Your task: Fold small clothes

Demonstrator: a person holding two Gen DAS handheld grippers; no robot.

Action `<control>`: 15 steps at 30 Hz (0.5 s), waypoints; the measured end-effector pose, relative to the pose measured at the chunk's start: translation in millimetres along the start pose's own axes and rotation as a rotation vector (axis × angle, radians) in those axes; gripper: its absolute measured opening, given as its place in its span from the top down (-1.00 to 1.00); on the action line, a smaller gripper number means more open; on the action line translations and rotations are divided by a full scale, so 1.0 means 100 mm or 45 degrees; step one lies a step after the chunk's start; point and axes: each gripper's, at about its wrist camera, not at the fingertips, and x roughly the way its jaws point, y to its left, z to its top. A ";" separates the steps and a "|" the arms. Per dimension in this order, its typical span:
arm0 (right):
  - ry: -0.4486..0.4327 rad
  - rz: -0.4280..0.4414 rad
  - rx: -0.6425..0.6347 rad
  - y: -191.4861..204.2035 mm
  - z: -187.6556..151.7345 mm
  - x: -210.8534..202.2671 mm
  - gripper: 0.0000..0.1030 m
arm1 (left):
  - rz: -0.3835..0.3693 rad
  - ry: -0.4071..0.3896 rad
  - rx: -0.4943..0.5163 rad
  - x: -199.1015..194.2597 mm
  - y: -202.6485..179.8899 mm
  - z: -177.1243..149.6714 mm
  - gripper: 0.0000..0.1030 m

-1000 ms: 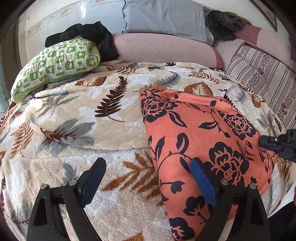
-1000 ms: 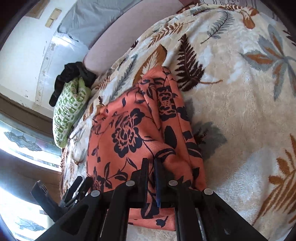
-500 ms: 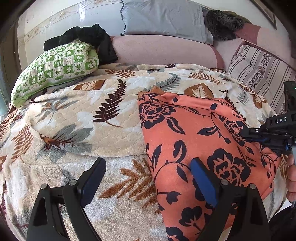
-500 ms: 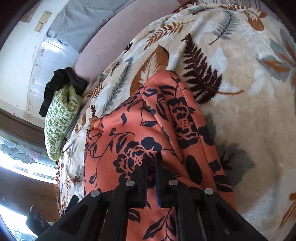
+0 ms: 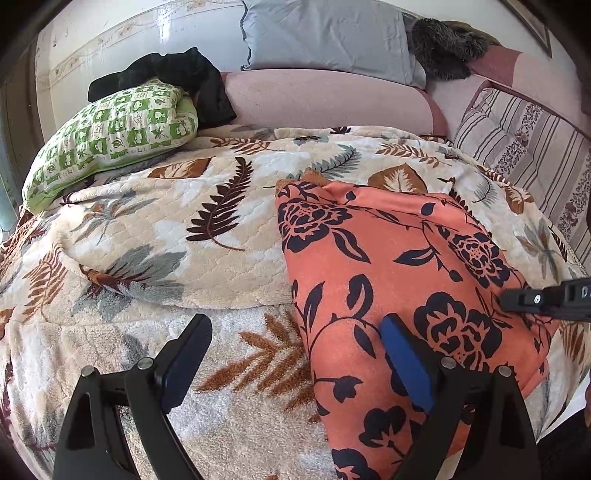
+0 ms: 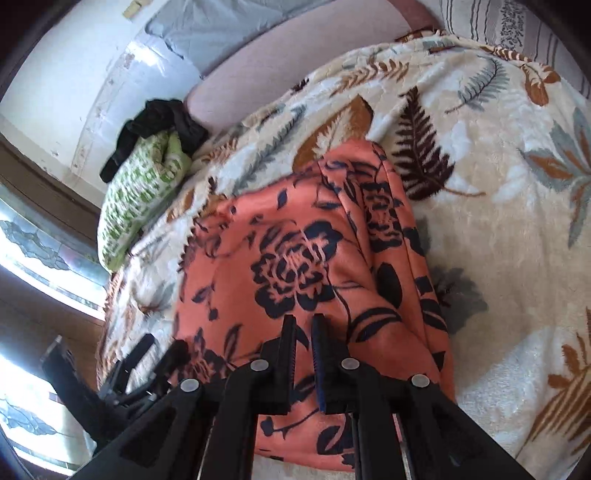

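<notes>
Orange floral garment [image 6: 295,258], near edge hidden behind right gripper [image 6: 303,325]

Garment [image 5: 399,280]: coral-orange w/ navy roses & leaves. Blanket [image 5: 155,229]: cream w/ brown, rust & grey-blue fern/leaf print; at its far left corner a pillow [image 5: 110,136] in green/white checks w/ black cloth [image 5: 177,74] on top. Behind: pink bolster [image 5: 325,99], grey-blue cushion [image 5: 325,33], striped cover [image 5: 524,136] cream w/ dark floral bands; gripper pads [image 5: 406,365] blue, frames black.
</notes>
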 end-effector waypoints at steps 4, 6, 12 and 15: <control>0.018 0.011 -0.002 -0.04 -0.04 0.02 0.81 | -0.003 -0.003 -0.001 0.01 0.01 -0.01 -0.81; 0.022 0.031 0.016 -0.07 -0.04 0.01 0.82 | -0.006 -0.003 -0.005 0.01 0.01 -0.01 -0.81; 0.009 0.045 -0.028 -0.06 -0.05 -0.08 0.82 | -0.013 0.003 -0.017 0.03 0.02 0.00 -0.82; -0.001 0.046 -0.040 -0.03 -0.04 -0.10 0.82 | -0.016 0.007 -0.022 0.04 0.02 0.00 -0.82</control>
